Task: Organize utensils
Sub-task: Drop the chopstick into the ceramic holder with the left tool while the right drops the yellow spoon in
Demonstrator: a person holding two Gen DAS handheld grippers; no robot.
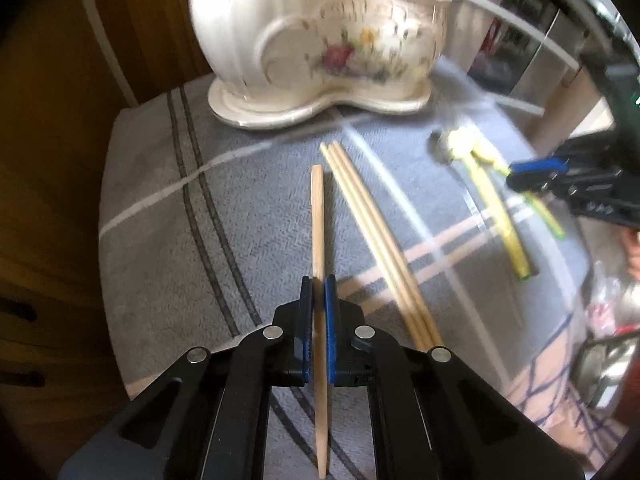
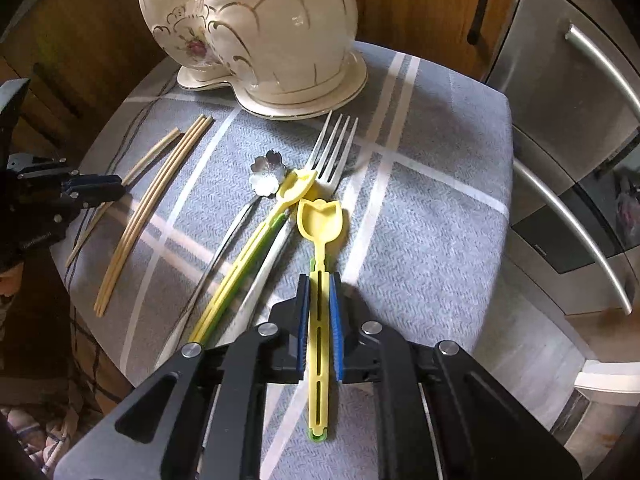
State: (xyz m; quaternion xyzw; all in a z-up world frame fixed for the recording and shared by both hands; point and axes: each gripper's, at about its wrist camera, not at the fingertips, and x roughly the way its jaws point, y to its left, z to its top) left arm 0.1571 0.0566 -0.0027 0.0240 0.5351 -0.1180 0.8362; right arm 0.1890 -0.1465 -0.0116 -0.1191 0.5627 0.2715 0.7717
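Nearest to me, my left gripper point(image 1: 319, 292) is pinched flat on a single wooden chopstick point(image 1: 317, 216), which sticks out far ahead of the pads and well behind them; held this close to its middle, it could swing or slip sideways if I tilt too fast. My right gripper point(image 2: 319, 292) has its pads either side of the yellow tulip spoon point(image 2: 320, 240); the right pad shows a sliver of gap, so I cannot tell whether the grip is firm, and a loose hold could drop the slotted handle back on the grey checked cloth point(image 2: 420, 220). Just left of it lie a second yellow spoon point(image 2: 248, 252), a metal fork point(image 2: 320, 160) and a flower-bowled metal spoon point(image 2: 267, 174), overlapping, so a careless lift could drag them. Further left, three chopsticks point(image 2: 148, 216) lie together. At the far edge stands the cream floral ceramic holder point(image 2: 256, 28); its inside is hidden from both views, so I cannot say what it holds
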